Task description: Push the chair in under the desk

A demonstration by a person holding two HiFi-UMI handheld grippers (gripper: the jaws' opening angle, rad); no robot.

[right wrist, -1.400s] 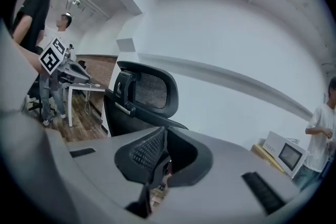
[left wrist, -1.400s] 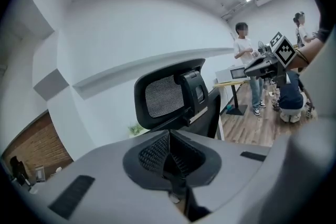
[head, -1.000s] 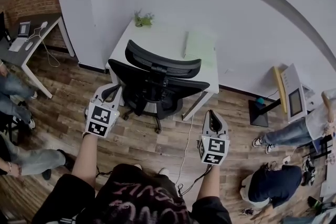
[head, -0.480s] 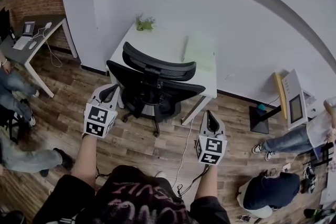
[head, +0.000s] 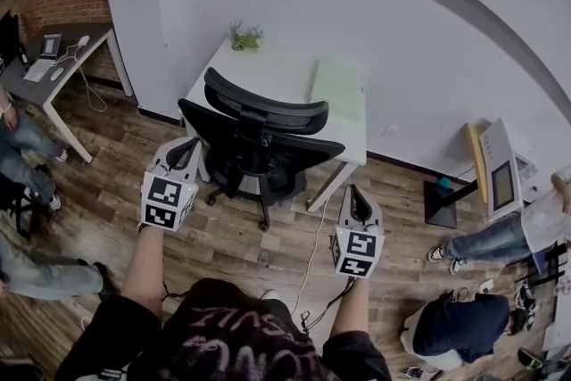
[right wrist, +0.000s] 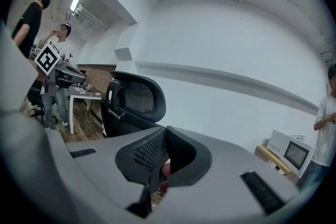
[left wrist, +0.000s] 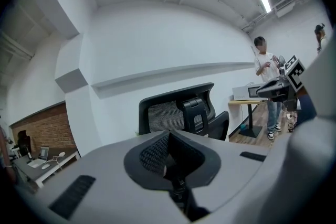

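Left gripper [head: 185, 149] and right gripper [head: 355, 199] stay closed and empty, the left still beside the chair [head: 259, 134].

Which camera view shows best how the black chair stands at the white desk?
The head view: there the whole chair shows from above, wheeled base included, in front of the white desk. The left gripper view shows only the chair's upper part, headrest foremost; the right gripper view shows the same part from the other side.
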